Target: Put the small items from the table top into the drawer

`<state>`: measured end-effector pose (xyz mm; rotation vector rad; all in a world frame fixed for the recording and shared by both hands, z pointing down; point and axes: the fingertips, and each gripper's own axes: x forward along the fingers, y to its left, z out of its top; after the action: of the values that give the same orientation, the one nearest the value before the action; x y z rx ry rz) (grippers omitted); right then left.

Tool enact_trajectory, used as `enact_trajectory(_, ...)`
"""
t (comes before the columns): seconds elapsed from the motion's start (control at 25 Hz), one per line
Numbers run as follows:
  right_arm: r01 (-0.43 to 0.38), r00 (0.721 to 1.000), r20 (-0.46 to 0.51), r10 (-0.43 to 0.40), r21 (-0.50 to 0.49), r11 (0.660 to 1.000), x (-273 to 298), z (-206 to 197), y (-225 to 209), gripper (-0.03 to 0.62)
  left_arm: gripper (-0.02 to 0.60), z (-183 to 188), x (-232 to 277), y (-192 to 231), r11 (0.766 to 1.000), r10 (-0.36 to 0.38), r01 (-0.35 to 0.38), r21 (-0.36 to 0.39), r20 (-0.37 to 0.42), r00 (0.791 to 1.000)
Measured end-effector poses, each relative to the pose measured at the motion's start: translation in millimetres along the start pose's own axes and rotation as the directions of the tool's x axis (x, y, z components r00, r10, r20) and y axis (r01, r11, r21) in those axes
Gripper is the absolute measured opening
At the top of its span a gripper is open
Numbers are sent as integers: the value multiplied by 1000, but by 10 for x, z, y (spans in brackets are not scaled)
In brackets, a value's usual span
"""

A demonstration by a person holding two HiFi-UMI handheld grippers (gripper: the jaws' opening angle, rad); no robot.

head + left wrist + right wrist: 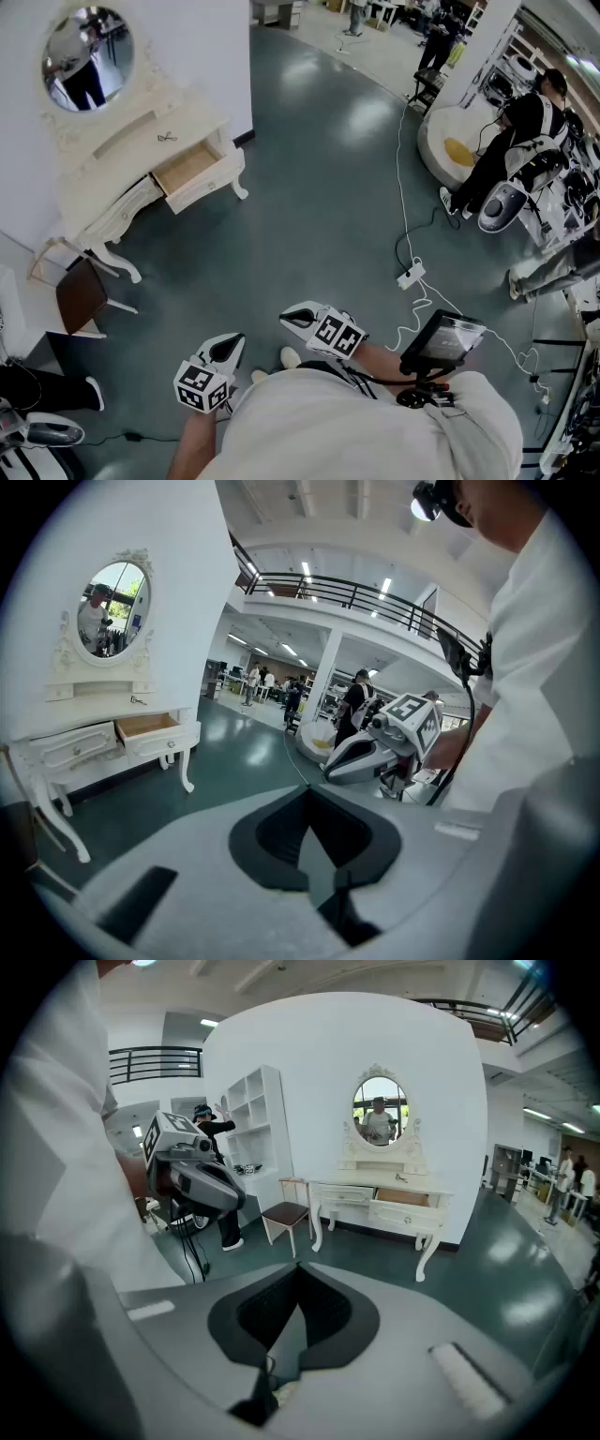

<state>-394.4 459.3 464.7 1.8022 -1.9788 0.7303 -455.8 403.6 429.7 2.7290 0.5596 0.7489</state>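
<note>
scene: person stood on the green floor, well apart from the white dressing table; no reach had begun.
thing: small item, thin and dark, lay flat on the table top below the round mirror; maybe small scissors or wire frames, too small to tell.
target: drawer stood pulled out at the table's front, near the small item, inside looked bare wood.
axis: long axis seemed to run along the table's length, roughly parallel to the drawer front; which end pointed where, can't tell.
handling: judged light, thin, stiff, likely slippery on the painted top; lay low, so little to pinch.
hold: judged best across its middle, jaws crosswise to the long axis.
left: left gripper had jaws together, nothing between them, tilted down toward the floor.
right: right gripper had jaws fully closed, empty, tilted down too.
other: brown-seated chair stood beside the table.
</note>
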Motion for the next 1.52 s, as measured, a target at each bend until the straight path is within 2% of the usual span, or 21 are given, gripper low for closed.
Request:
enact_trajectory(0.32, 36, 999, -21, -36, -16, 999, 155, 69, 383, 0, 0, -233, -440, 122, 1000, -6, 6, -2, 33, 999)
enact_trajectory(0.4, 59, 998, -20, -59, 0, 998, 148, 33, 356, 0, 0, -284, -437, 164, 1000, -11, 11, 5, 30, 999)
enact_trajectory(0.52, 68, 997, -38, -67, 28, 997, 194, 16, 371, 0, 0, -355, -509, 254, 1000, -8, 8, -23, 29, 1000)
enact_trajectory(0.72, 43, 998, -40, -43, -5, 999, 387, 177, 120, 0, 0, -314, -514, 524, 998, 33, -31, -48, 43, 999)
enact_trajectory(0.88, 42, 999, 0, -42, 13, 999, 533, 420, -372, 2, 1, -56, -274, 853, 997, 48, -45, -61, 45, 998)
enact_trajectory(1.04, 32, 999, 30, -31, -5, 999, 539, 533, -1189, 3, 2, 372, 305, 1148, 994, 95, -92, -65, 43, 995)
enact_trajectory(1.12, 19, 999, 41, -18, -12, 1000, 533, 604, -1568, 49, 2, 625, 548, 1250, 992, 112, -109, -56, 35, 993)
enact_trajectory(1.16, 11, 999, 45, -10, -15, 1000, 541, 634, -1754, 52, 2, 747, 659, 1316, 991, 122, -121, -53, 31, 992)
enact_trajectory(1.36, -16, 999, 43, 18, -39, 999, 598, 688, -2664, 52, 26, 1268, 1233, 1632, 983, 174, -172, -59, 44, 984)
enact_trajectory(1.52, -18, 999, 40, 20, -50, 999, 741, 790, -3242, 63, 38, 1531, 1570, 1821, 982, 177, -174, -78, 44, 983)
